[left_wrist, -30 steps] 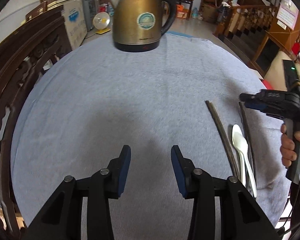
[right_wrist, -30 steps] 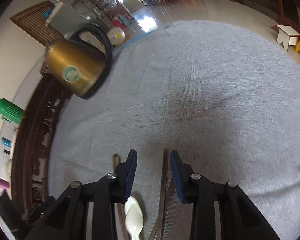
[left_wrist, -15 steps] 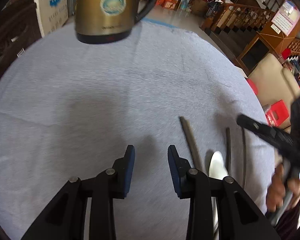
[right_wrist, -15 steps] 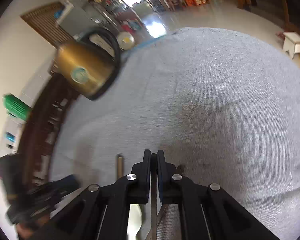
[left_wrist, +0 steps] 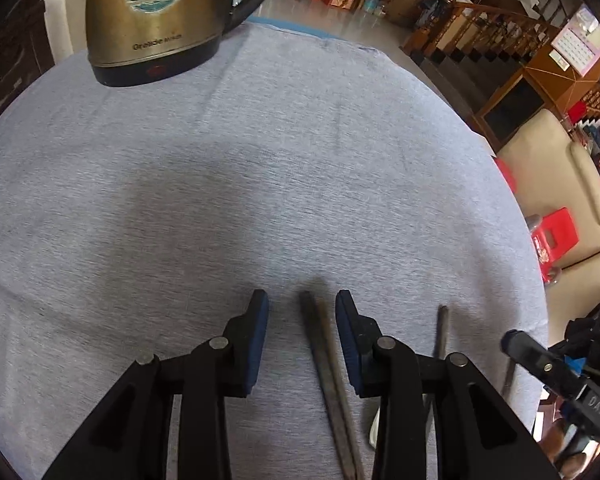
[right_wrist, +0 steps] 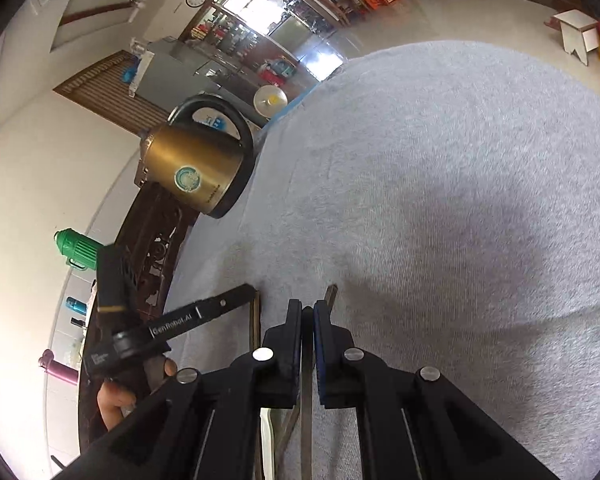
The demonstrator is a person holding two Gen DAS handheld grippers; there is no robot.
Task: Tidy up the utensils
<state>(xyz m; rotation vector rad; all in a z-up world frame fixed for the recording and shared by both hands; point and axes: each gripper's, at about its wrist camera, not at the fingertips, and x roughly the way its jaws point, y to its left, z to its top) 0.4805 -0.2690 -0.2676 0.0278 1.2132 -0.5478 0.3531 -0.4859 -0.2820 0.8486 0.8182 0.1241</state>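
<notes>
Grey cloth covers the round table (left_wrist: 260, 168), with a living room and staircase behind it.

Task items: dark chopsticks and one white spoon, all lying at the near edge of the cloth.
- Your right hand-held gripper (right_wrist: 308, 312) has just clamped down; a second ago its jaws stood apart over the sticks, now the pads pinch one chopstick (right_wrist: 306, 420) that runs back under its body. A second stick's tip (right_wrist: 331, 294) pokes out just right of the jaws, loose on the cloth.
- Your left hand-held gripper (left_wrist: 302, 320) has swung over from bare cloth and narrowed its jaws part-way. They now straddle a dark chopstick (left_wrist: 320, 352) without pressing it: still open, nothing held.
- Count from the left view: one thick dark strip between the jaws (possibly two sticks side by side, cannot tell), and two thinner sticks (left_wrist: 442, 332) to its right. Spoon (left_wrist: 375, 426): one, only a sliver showing behind the right finger.

Meaning, as a judgement: one stick is secured, the other hand is lined up for its own pick, so sorting has only begun.

Outward: one brass-coloured kettle (left_wrist: 156, 20) stands far ahead of the left hand-held gripper, well clear of the utensils.
</notes>
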